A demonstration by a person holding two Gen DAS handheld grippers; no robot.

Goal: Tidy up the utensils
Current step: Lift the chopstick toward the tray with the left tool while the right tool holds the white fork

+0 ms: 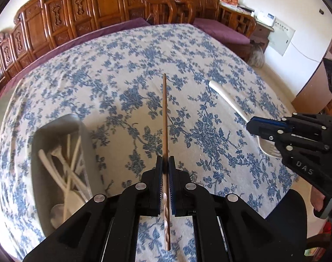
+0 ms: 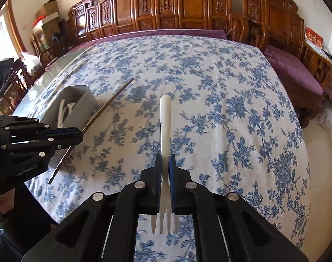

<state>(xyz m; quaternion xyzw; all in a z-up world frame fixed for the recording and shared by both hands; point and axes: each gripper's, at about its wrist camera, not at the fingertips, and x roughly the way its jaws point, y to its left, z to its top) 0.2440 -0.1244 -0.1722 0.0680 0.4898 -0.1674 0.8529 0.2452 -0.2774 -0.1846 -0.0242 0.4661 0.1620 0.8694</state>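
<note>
Blue-flowered tablecloth (image 1: 126, 65) lies below both down-tilted grippers: the left gripper (image 1: 165, 161) clamps a brown chopstick (image 1: 164, 113), the right gripper (image 2: 165, 159) clamps a white fork (image 2: 165, 126).

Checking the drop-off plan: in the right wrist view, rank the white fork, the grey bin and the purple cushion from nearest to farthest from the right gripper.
1. White fork: clamped in the right gripper.
2. Grey bin: to the left on the tablecloth.
3. Purple cushion: far right, beyond the table edge.

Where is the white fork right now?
The white fork is clamped in the right gripper, handle pointing away, above the flowered tablecloth, right of the grey bin.
</note>
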